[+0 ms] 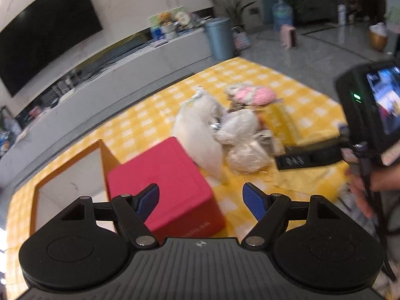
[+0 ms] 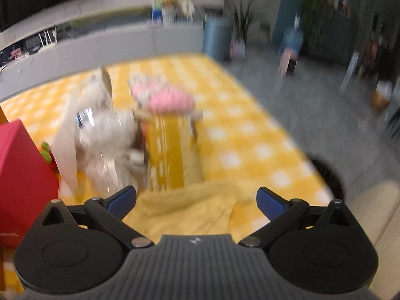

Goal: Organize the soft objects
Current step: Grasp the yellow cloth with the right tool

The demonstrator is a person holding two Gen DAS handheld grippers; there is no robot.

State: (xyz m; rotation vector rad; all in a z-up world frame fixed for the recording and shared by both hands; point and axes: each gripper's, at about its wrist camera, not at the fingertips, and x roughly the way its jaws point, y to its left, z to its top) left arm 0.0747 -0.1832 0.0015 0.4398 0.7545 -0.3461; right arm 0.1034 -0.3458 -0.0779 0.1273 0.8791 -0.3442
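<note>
A heap of soft things lies on the yellow checked cloth (image 1: 150,122): a white pillow-like bag (image 1: 197,135), plastic-wrapped white plush pieces (image 1: 240,127), a pink and white plush (image 1: 252,95) and a yellow striped packet (image 1: 282,122). My left gripper (image 1: 201,200) hangs open above the near corner of a red box (image 1: 162,182), short of the heap, nothing between its fingers. In the right wrist view my right gripper (image 2: 196,201) stands open over a loose yellow cloth (image 2: 190,212), with the striped packet (image 2: 172,150), pink plush (image 2: 165,100) and wrapped white plush (image 2: 107,130) beyond it.
An open orange-rimmed box (image 1: 72,172) stands left of the red box. The right-hand device with its lit screen (image 1: 375,105) and a hand (image 1: 365,190) fill the right edge. Past the table lie a long white cabinet (image 1: 100,85), a blue bin (image 1: 220,37) and grey floor (image 1: 312,50).
</note>
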